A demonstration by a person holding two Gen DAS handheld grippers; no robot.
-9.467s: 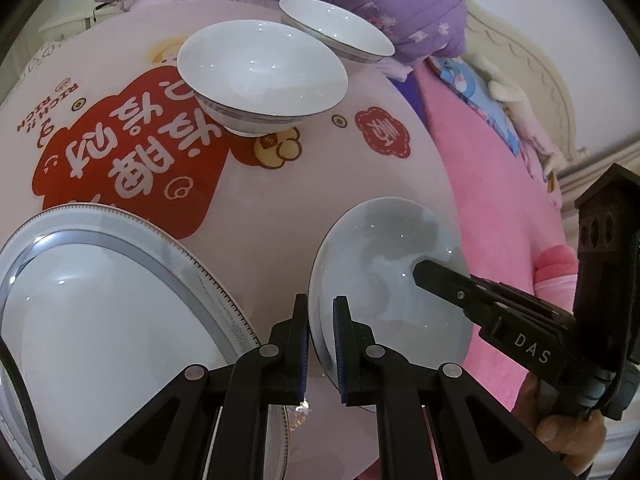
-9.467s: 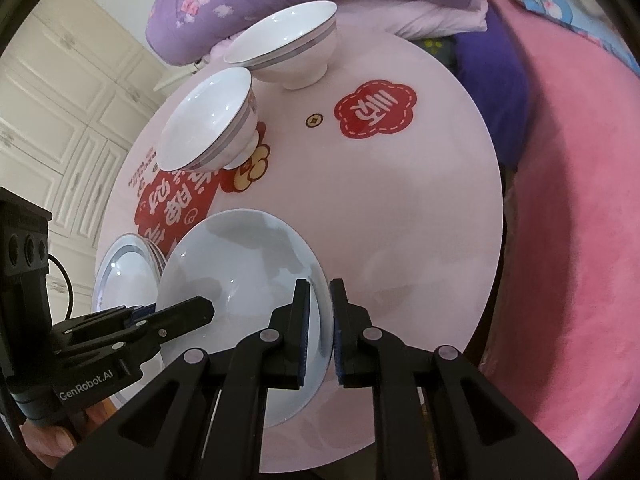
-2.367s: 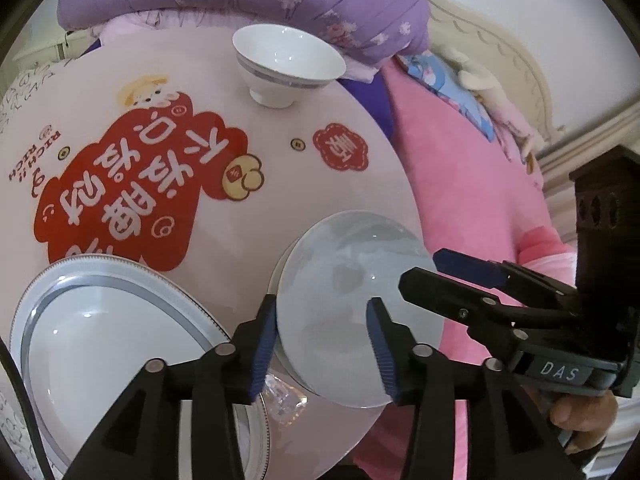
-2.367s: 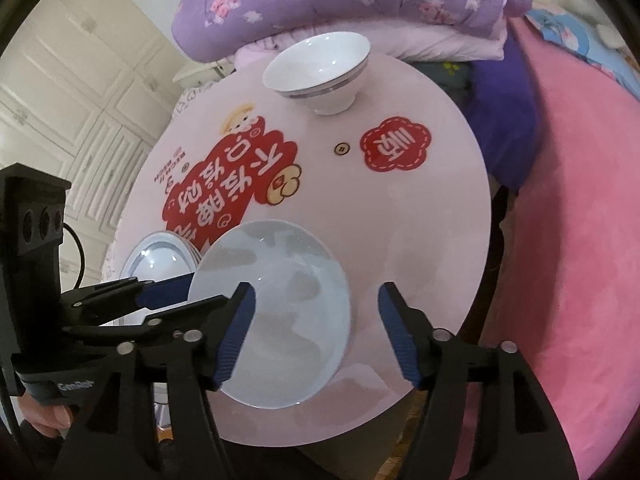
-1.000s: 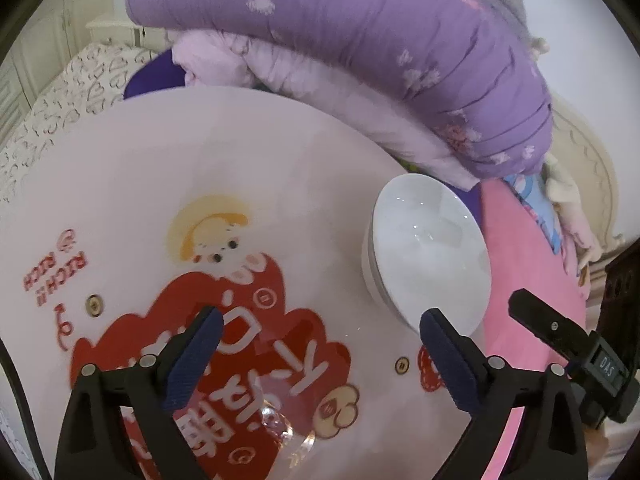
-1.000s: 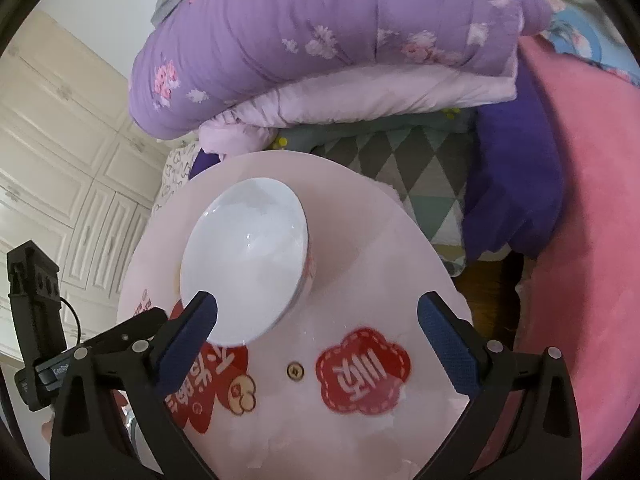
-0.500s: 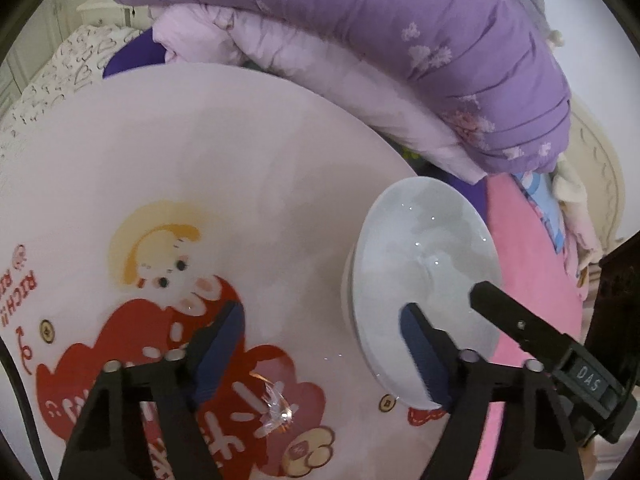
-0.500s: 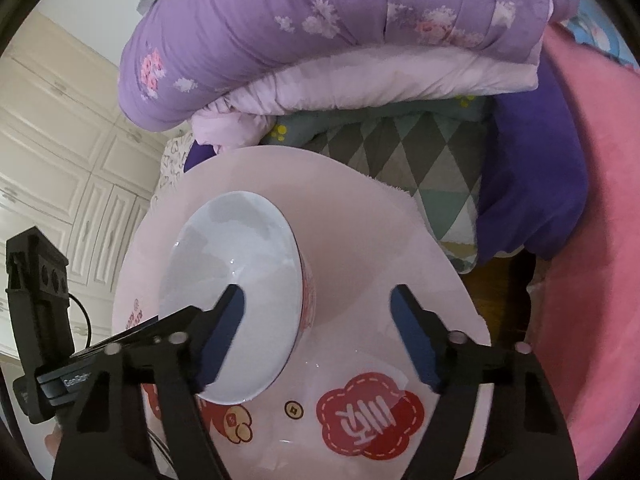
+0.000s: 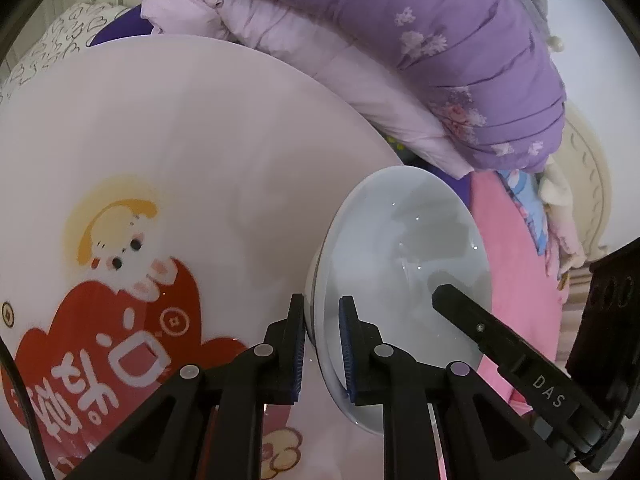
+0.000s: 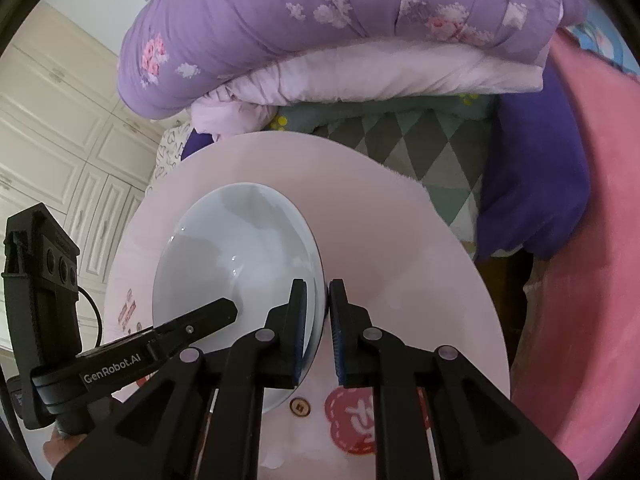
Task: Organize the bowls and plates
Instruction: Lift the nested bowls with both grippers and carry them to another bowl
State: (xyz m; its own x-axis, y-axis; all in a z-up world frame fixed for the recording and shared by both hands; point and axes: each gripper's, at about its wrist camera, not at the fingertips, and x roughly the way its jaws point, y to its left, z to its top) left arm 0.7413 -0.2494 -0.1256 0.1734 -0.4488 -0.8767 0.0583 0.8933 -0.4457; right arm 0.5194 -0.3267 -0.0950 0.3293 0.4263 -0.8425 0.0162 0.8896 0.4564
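A white bowl (image 9: 404,264) stands near the far right edge of the round pink table (image 9: 200,152). My left gripper (image 9: 320,336) is shut on the bowl's left rim. My right gripper (image 10: 318,320) is shut on the same bowl (image 10: 236,256) at its right rim. Each gripper's finger shows inside the bowl in the other's view. The plates and the other bowl are out of view.
A purple flowered quilt (image 10: 340,28) and pale bedding lie just past the table's far edge. A pink blanket (image 10: 592,240) lies to the right. White cupboard doors (image 10: 48,128) stand at the left. A red cartoon print (image 9: 112,344) covers the table's near part.
Both grippers were wide open on either side of the bowl. They have moved in and closed on its opposite rims.
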